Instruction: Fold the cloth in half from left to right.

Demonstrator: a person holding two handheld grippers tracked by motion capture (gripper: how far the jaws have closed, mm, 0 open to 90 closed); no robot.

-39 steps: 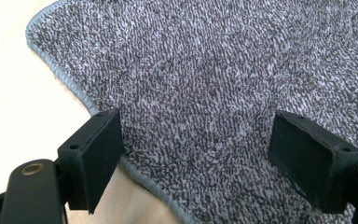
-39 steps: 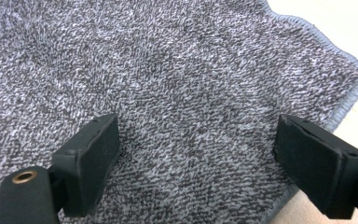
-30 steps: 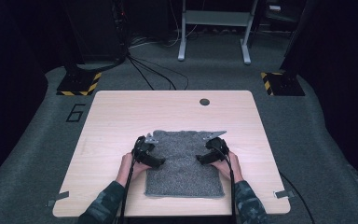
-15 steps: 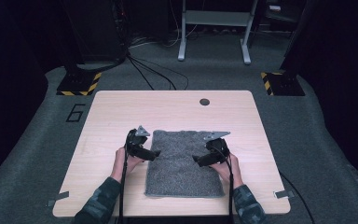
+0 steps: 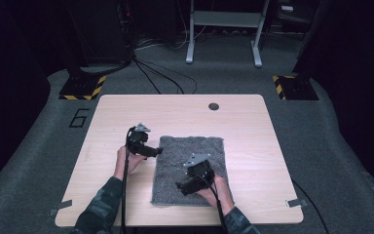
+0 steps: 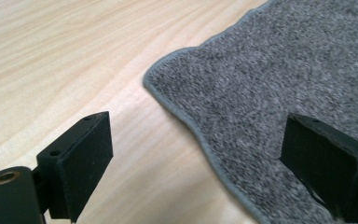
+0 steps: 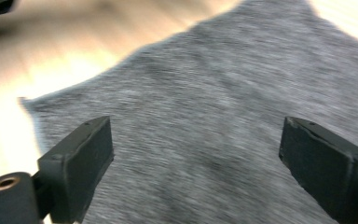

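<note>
- The towel (image 6: pixel 279 84) is grey cloth with a rough, nubby pile and a stitched hem.
- The tabletop (image 6: pixel 60 60) is pale wood grain, smooth, with a soft sheen.
- The jaws look like matt black plastic.

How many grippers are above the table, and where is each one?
2. The left gripper is at the left edge of the grey towel; the right gripper is over the towel's near part. Both have open jaws.
</note>
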